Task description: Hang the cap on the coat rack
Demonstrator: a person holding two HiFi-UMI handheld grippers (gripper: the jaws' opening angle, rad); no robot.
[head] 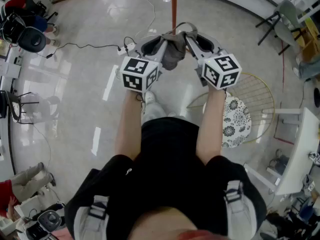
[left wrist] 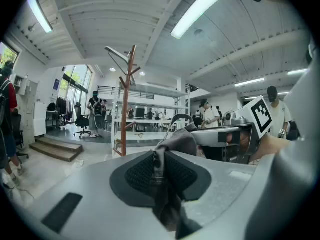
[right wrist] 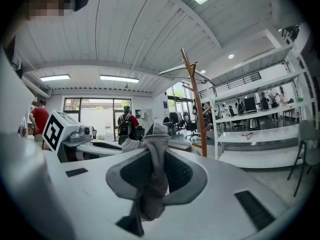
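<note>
- Bare forearms [head: 131, 124] reach out from the black-shirted body in the head view, each ending in a gripper. The left gripper [head: 159, 45] and right gripper [head: 192, 40] angle inward toward each other. The grey cap [head: 172, 53] hangs bunched between them, well off the floor [head: 90, 84]. A hold on each side probably keeps the soft cloth spread enough to drop over a peg. The coat rack [head: 174, 4] pole stands just beyond the cap, toward the far edge of the floor.
- Left gripper view: the left gripper [left wrist: 160, 166] has its jaws nearly together, clamped on a fold of the cap [left wrist: 181, 140]. The cloth runs on rightward to the other gripper. The coat rack [left wrist: 126, 109] rises ahead and to the left, its pegs high and apart from the cap.
- Right gripper view: the right gripper [right wrist: 152, 171] pinches another fold of the cap [right wrist: 155, 144], with cloth drooping below the pads. The coat rack [right wrist: 196, 104] stands ahead to the right. I judge the cap has yet to be lifted to a peg.
</note>
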